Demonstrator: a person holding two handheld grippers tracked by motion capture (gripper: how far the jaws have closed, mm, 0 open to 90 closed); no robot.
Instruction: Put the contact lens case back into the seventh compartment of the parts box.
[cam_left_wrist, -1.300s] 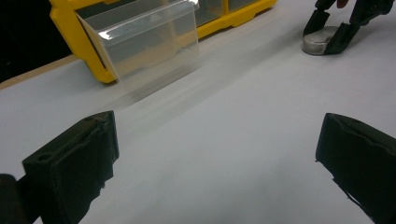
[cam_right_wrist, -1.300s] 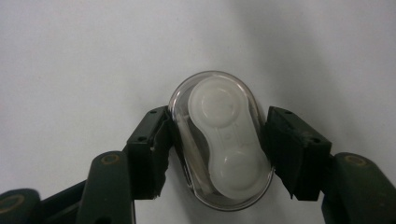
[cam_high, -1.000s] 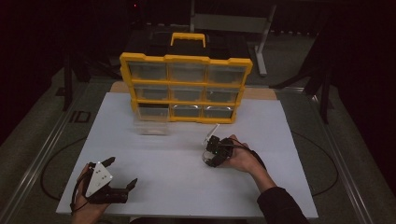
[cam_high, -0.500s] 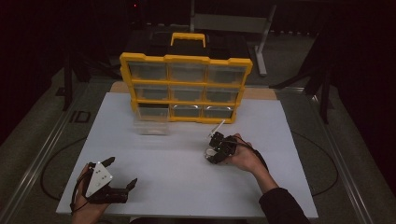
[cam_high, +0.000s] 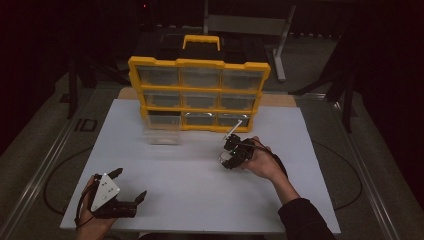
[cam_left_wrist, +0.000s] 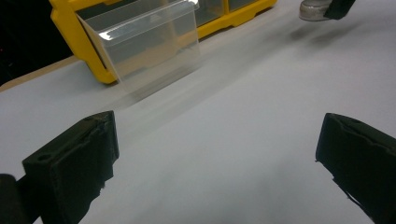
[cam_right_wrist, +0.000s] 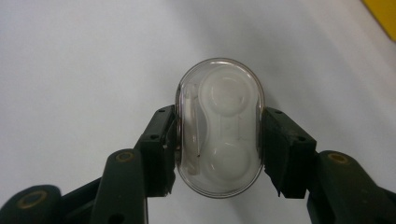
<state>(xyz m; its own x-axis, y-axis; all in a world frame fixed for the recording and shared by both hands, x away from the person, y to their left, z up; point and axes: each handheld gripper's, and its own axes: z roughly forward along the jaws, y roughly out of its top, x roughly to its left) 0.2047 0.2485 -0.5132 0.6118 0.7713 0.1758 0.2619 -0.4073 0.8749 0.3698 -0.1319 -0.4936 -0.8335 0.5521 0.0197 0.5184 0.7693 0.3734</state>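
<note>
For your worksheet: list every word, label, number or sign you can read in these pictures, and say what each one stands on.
None can be read.
Yellow organizer: no legible label on its frame or drawers.
Clear case in the right gripper: no print.
Grey plate on the left gripper: plain.
White table: unmarked.

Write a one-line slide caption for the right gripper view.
Right hand-held gripper clamps a clear oval case by its sides above the white table.
</note>
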